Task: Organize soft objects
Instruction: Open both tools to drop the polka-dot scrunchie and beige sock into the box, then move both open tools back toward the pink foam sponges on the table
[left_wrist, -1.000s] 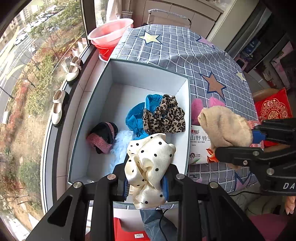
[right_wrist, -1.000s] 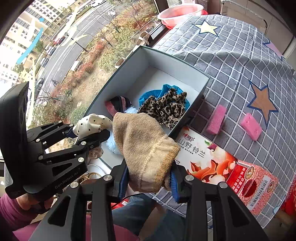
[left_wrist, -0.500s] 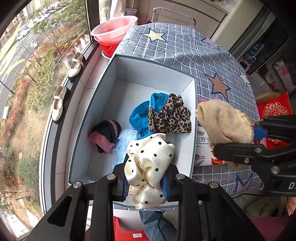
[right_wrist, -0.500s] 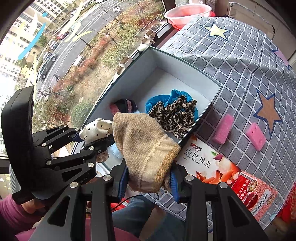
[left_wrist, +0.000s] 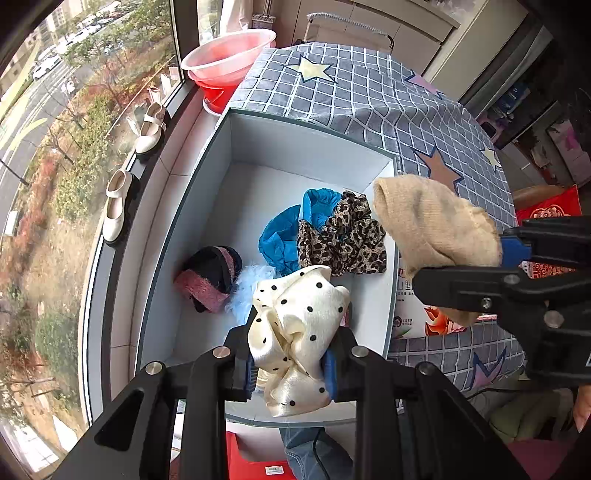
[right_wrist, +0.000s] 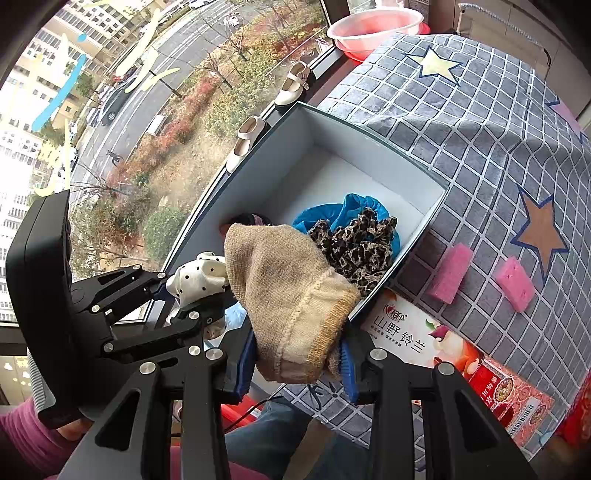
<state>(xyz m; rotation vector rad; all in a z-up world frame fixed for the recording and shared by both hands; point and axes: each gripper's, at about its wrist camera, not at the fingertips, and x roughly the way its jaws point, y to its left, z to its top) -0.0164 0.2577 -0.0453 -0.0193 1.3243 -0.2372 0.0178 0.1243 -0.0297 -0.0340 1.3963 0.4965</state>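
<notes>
Jaws of the left gripper (left_wrist: 291, 365) were clamped on a cream polka-dot cloth (left_wrist: 295, 328), held above the near end of an open white box (left_wrist: 303, 147). The right gripper (right_wrist: 297, 363) had its jaws clamped on a tan knit hat (right_wrist: 288, 295), which hung over the box's near right corner. Inside the box lay a leopard-print cloth (left_wrist: 343, 240) on a blue cloth (left_wrist: 280, 236), with a dark pink-trimmed bundle (left_wrist: 210, 277) to their left and a pale blue fluffy piece (left_wrist: 247, 291) between. The box sat on a table under a grey checked cover (right_wrist: 498, 122) with stars. Two pink sponges (right_wrist: 448, 273) lay on the cover right of the box, and a printed carton (right_wrist: 413, 332) lay nearer.
</notes>
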